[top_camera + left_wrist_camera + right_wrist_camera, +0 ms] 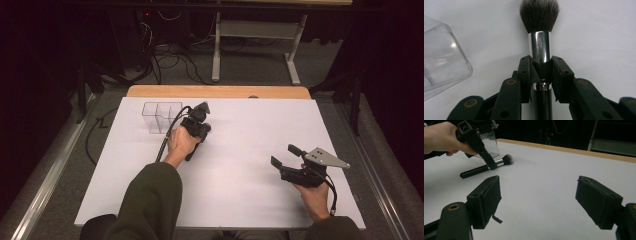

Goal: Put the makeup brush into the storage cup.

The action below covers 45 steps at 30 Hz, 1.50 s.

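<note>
Flat on the table [240,200], brush [540,45] (bristles toward the organizer [441,60]) is clamped by left tool [540,72].

the makeup brush [540,37] at the centre of the left gripper view has soft dark bristles, a mirror-bright metal ferrule and a glossy black handle. the organizer [441,55] at that frame's left is clear, shiny plastic. the table [250,150] looks matt white, edged in pale wood at the far side. the gripper pads [490,195] are dull black, slightly rough.

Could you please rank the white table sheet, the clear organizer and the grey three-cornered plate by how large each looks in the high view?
1. White table sheet
2. Clear organizer
3. Grey three-cornered plate, only slightly smaller than the organizer
</note>
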### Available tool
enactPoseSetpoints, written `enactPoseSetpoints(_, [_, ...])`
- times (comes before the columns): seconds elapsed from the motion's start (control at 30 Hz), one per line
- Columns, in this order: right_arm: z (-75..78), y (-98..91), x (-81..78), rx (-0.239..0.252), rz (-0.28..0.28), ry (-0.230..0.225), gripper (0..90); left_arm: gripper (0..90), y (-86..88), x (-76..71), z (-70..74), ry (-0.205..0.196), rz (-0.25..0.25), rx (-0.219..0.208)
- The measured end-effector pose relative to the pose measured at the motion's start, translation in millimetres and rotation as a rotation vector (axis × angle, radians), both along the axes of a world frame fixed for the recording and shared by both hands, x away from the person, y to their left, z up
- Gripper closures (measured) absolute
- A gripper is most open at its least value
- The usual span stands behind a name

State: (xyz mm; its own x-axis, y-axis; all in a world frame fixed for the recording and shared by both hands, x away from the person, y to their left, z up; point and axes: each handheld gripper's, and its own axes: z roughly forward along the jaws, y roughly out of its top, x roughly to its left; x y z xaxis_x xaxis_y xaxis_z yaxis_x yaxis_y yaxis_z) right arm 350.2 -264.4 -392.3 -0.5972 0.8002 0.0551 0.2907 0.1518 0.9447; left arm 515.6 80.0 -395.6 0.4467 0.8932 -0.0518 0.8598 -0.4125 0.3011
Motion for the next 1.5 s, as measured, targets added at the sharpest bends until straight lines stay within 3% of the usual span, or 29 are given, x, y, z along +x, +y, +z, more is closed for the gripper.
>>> enactPoseSetpoints(0.37, [0.0, -0.2, -0.1, -0.001, 0.0, -0.003, 22.2, 70.6, 3.0, -5.5, 11.7, -0.039, -0.032, -0.03])
enactPoseSetpoints(0.7, [0.0, -0.3, -0.1, 0.0, -0.004, -0.004, 22.1, 70.7, 10.2, -18.2, 35.3, -0.12, -0.074, -0.103])
enactPoseSetpoints(1.1, [0.1, -0.3, -0.2, 0.0, -0.004, -0.004, 22.1, 70.6, 11.1, -27.2, 48.0, -0.174, -0.1, -0.173])
enactPoseSetpoints(1.3, [0.2, -0.4, -0.2, 0.001, -0.003, -0.004, 22.1, 70.6, 15.6, -31.5, 58.0, -0.226, -0.105, -0.223])
enactPoseSetpoints(1.5, [0.2, -0.3, -0.4, 0.001, -0.004, -0.004, 22.1, 70.7, 18.9, -35.9, 64.2, -0.27, -0.122, -0.232])
